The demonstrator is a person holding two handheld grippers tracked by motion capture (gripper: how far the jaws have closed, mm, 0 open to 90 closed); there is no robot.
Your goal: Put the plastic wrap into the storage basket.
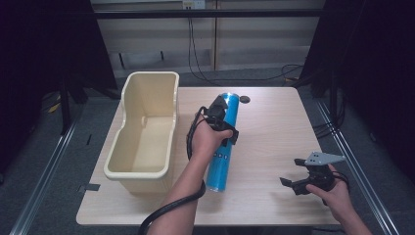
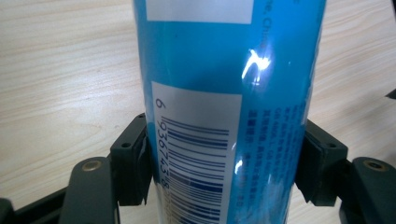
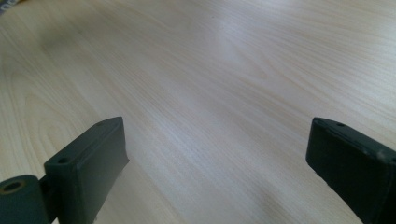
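Pale wood table [image 1: 274, 127], dark curtains behind: my left gripper [image 2: 224, 172] is clamped around a blue cylindrical can [image 2: 229, 70], pads pressing both sides by its barcode label, the can lying lengthwise at the table's middle. Just left of it stands a cream plastic tub [image 1: 147, 171]. My right gripper [image 1: 293, 182] rests near the table's right front, jaws wide apart over bare wood.

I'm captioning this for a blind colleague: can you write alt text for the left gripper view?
The left gripper is shut on a blue can, its black pads pressing both sides near a white barcode label. A light wooden table lies behind.
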